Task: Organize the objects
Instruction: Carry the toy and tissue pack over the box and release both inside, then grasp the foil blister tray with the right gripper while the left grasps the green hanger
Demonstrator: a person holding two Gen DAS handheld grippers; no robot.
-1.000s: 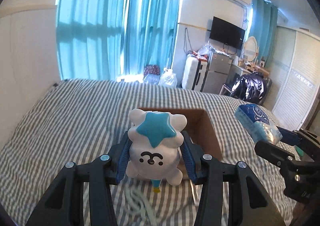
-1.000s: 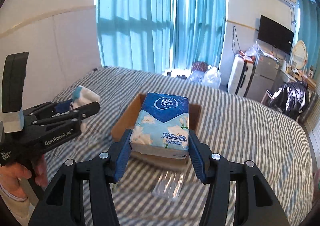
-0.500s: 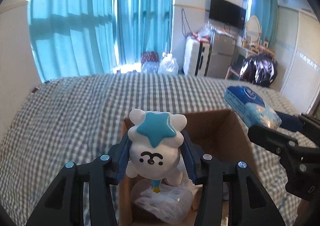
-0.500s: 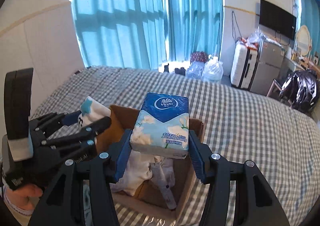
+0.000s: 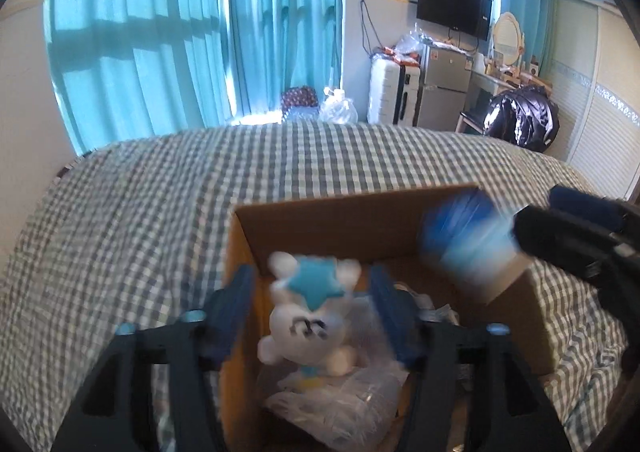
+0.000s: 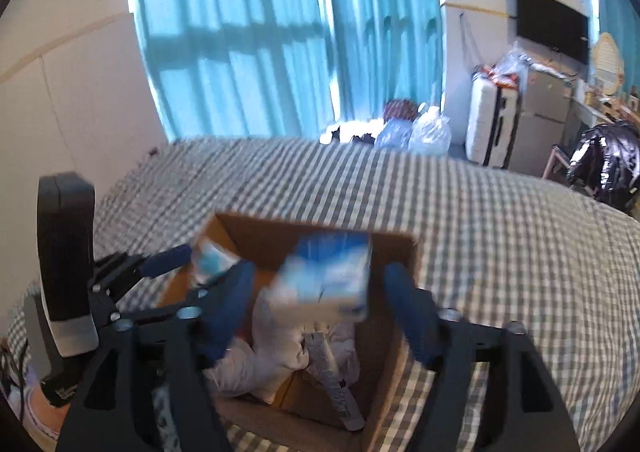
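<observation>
I am at the drop-off step: in the lower centre of the left wrist view my left gripper [image 5: 310, 314] stands spread wide, gripping nothing, and the smooth white toy with a blue star [image 5: 310, 316] sits blurred and loose between its jaws above the open brown cardboard box [image 5: 360, 219] on the checked bedcover [image 5: 160, 211]. In the right wrist view my right gripper [image 6: 320, 300] is equally wide at lower centre, the soft blue-and-white tissue pack [image 6: 326, 278] free above crumpled plastic and cloth. Next, I judge, both grippers must lift clear.
</observation>
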